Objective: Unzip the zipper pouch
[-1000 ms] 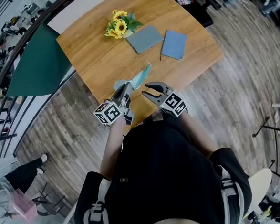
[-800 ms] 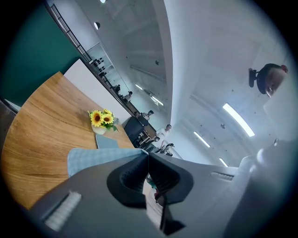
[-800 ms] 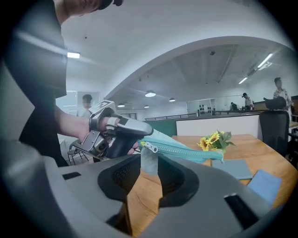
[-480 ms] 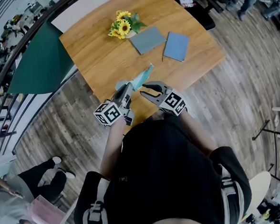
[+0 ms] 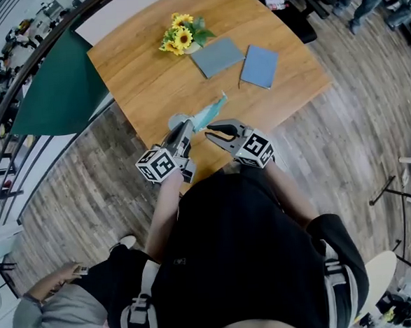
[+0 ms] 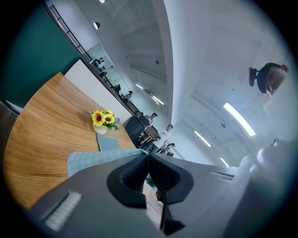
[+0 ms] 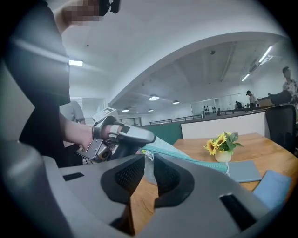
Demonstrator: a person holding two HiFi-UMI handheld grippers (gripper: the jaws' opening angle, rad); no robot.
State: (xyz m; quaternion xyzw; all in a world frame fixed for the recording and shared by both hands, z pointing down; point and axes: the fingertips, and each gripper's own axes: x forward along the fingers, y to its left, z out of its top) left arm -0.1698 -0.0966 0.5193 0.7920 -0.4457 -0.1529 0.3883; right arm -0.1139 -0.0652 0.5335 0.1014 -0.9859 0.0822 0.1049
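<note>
- head view: a wooden tabletop (image 5: 150, 72) over plank floor; the teal zipper pouch (image 5: 209, 112) is held above its near edge.
- left gripper view: the left tool (image 6: 148, 155) is clenched on the zipper pouch's end.
- right gripper view: the right tool (image 7: 150, 160) has just been closing; its jaws stand a slit apart round the zipper pull (image 7: 148, 156), not pinching it.

Pale blue checked pouch (image 5: 209, 112), yellow sunflowers (image 5: 180, 37), grey pad (image 5: 216, 57), blue pad (image 5: 259, 66), brown woodgrain table (image 5: 150, 79).

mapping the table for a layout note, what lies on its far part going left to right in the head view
sunflowers → grey pad → blue pad
</note>
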